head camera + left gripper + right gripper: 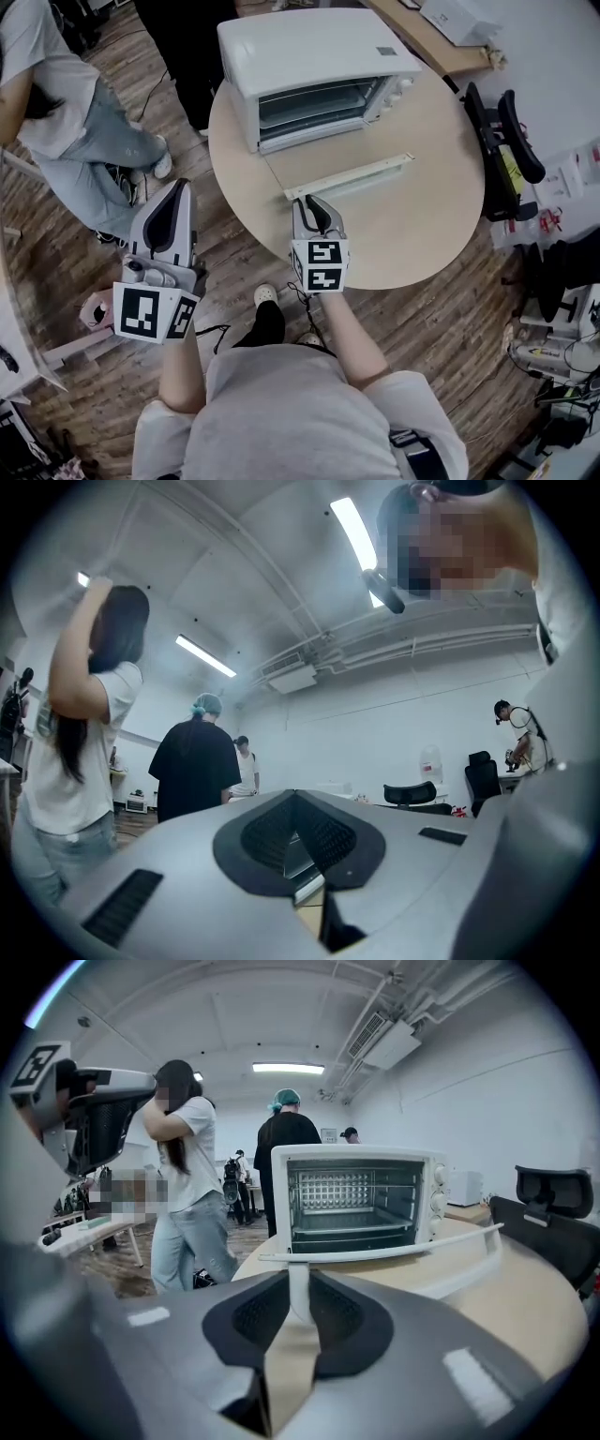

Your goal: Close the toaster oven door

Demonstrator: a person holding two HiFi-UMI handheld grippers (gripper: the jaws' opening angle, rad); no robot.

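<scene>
A white toaster oven (309,56) stands at the back of the round table, and its door (314,159) hangs open, lying flat toward me. Along the door's front edge runs a white bar handle (352,176). My right gripper (307,202) is at the handle's left end. In the right gripper view, its pads are closed on the handle's left post (298,1299), with the bar (394,1249) and the oven's open cavity (356,1199) behind. My left gripper (173,192) hangs off the table's left side over the floor; it holds nothing, and its pads (319,841) meet.
The beige round table (422,216) has bare top to the right of the door. A black office chair (502,131) stands against its right edge. Two people (66,112) stand on the wooden floor at the left and back. Another table with a white box (459,19) is behind.
</scene>
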